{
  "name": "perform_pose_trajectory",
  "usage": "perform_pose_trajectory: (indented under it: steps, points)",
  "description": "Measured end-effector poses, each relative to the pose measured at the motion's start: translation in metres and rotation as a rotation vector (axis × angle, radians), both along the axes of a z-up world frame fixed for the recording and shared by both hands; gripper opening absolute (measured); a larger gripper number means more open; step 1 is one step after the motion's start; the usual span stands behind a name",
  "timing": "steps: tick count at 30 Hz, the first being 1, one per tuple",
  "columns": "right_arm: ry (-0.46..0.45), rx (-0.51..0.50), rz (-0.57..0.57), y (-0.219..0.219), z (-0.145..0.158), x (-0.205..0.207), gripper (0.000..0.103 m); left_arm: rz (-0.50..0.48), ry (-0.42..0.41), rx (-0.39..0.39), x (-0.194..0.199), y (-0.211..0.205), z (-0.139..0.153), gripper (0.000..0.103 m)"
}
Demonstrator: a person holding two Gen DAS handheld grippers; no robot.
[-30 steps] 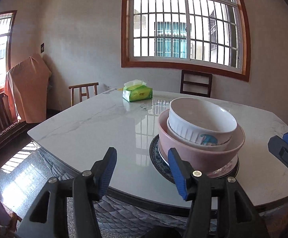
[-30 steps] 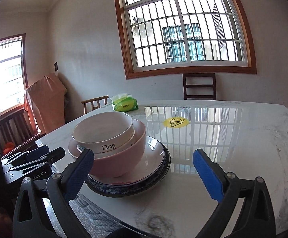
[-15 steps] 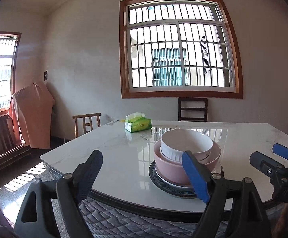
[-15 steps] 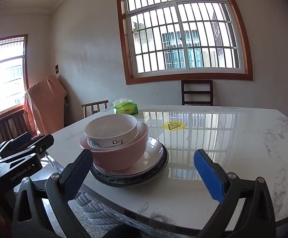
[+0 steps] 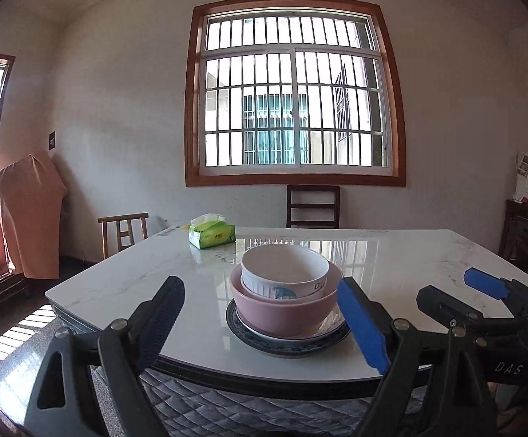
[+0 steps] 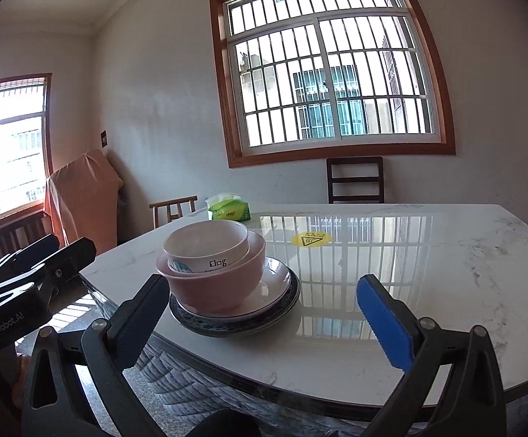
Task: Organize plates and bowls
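Note:
A white bowl (image 5: 285, 271) sits inside a pink bowl (image 5: 282, 307), on a white plate (image 5: 322, 329) stacked on a dark blue-rimmed plate (image 5: 289, 346), near the front edge of the marble table (image 5: 391, 262). The same stack shows in the right wrist view: white bowl (image 6: 205, 245), pink bowl (image 6: 216, 286), white plate (image 6: 274, 280), blue-rimmed plate (image 6: 234, 324). My left gripper (image 5: 264, 322) is open and empty, held back from the table's edge in front of the stack. My right gripper (image 6: 264, 322) is open and empty, off the table edge, right of the stack.
A green tissue box (image 5: 212, 235) stands at the table's far left. A yellow sticker (image 6: 311, 239) lies mid-table. Wooden chairs (image 5: 313, 205) stand behind the table under the barred window. A cloth-covered object (image 5: 23, 215) stands at the left wall.
Both grippers have drawn back and away from the stack. The left gripper's jaws opened wider. The stack has not moved.

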State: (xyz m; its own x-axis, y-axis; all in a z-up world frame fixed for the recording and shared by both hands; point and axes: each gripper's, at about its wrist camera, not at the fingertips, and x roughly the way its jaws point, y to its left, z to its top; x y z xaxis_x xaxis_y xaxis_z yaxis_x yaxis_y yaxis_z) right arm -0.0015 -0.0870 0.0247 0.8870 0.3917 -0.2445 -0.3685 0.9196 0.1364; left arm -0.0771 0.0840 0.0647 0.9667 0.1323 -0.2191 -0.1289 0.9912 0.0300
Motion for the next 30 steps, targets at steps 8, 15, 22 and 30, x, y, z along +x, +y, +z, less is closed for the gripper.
perform_pose_trajectory:
  steps: [8,15,22,30]
  points:
    - [0.005,0.002,-0.006,-0.006,-0.003,-0.004,0.103,-0.029,0.026,-0.043,0.001,0.002,-0.002,0.089]
    - [0.033,0.008,-0.014,-0.012,-0.008,-0.004,0.103,-0.022,0.044,-0.023,0.005,-0.001,-0.006,0.089]
    - [0.053,0.008,-0.024,-0.014,-0.012,-0.003,0.103,0.019,0.084,0.015,0.009,-0.007,-0.014,0.091]
    - [0.091,0.019,-0.061,-0.033,-0.019,0.004,0.103,0.074,0.147,0.013,0.020,-0.004,-0.027,0.091]
